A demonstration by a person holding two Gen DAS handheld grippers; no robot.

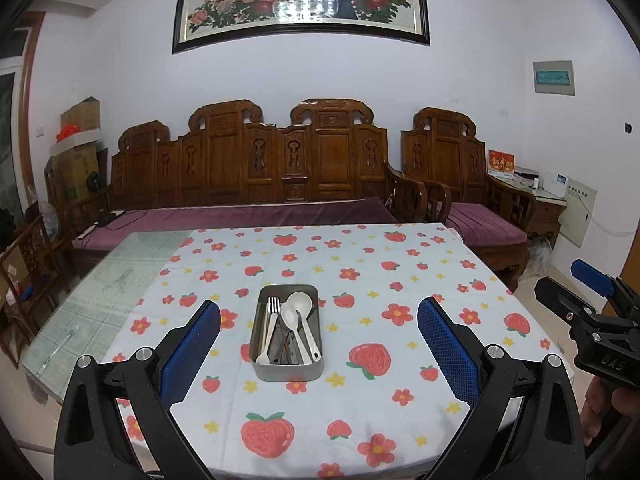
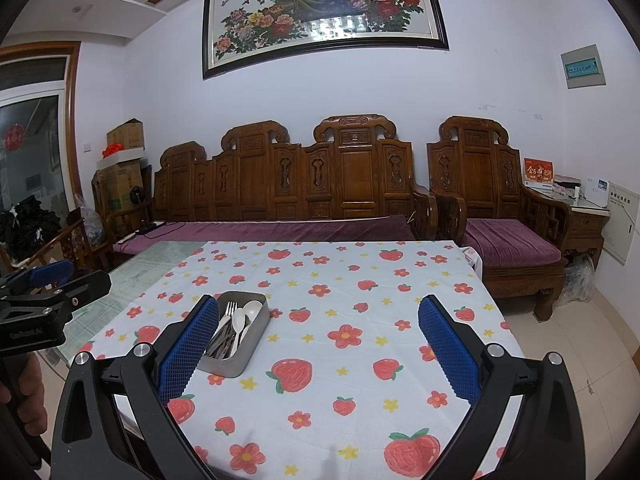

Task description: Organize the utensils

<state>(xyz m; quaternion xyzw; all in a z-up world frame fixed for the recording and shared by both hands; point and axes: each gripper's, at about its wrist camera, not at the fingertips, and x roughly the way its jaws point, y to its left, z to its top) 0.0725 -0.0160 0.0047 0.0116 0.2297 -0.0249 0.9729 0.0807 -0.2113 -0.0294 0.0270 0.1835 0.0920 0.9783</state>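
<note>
A grey metal tray (image 1: pixel 286 372) (image 2: pixel 256 334) stands on the strawberry-print tablecloth (image 1: pixel 360 280) (image 2: pixel 340 280). In it lie white spoons (image 1: pixel 289 316) (image 2: pixel 239 318), a fork (image 1: pixel 273 306) (image 2: pixel 229 309) and darker metal utensils. My left gripper (image 1: pixel 319 354) is open above the near table edge, the tray centred ahead between its blue pads. My right gripper (image 2: pixel 319 354) is also open with nothing between its fingers; the tray sits just behind its left fingertip (image 2: pixel 188 344). Each gripper shows at the other view's edge: the right gripper (image 1: pixel 592 320), the left gripper (image 2: pixel 44 292).
Bare glass tabletop (image 1: pixel 100 300) (image 2: pixel 132 276) lies left of the cloth. A carved wooden sofa (image 1: pixel 248 184) with purple cushions and an armchair (image 2: pixel 500 216) stand behind the table. Cardboard boxes (image 1: pixel 80 148) are stacked at the back left. A hand (image 2: pixel 24 392) holds the left gripper's handle.
</note>
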